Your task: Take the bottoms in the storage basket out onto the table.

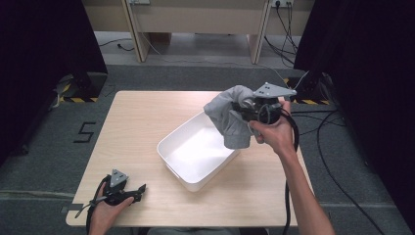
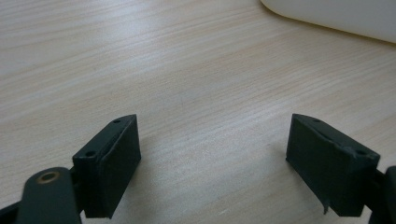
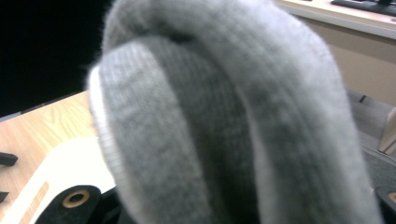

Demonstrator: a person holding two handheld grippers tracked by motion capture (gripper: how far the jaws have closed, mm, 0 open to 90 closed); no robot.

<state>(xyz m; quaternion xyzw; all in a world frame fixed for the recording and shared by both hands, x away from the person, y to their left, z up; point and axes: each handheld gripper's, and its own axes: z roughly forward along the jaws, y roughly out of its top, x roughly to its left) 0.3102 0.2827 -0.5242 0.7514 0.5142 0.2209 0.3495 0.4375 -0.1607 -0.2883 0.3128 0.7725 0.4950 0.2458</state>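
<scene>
Holding grey sock [image 1: 230, 120] clamped in right gripper [image 1: 247, 111] over white tub [image 1: 171, 144]; left gripper [image 1: 139, 190] open, idle; next, lowering into tub, releasing.

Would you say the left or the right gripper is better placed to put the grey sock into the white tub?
Right: the right gripper already holds the grey sock above the white tub.

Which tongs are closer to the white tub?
Right. The right tongs hang over the white tub's far corner, gripping a grey sock. The left tongs rest on the table, apart from it.
</scene>
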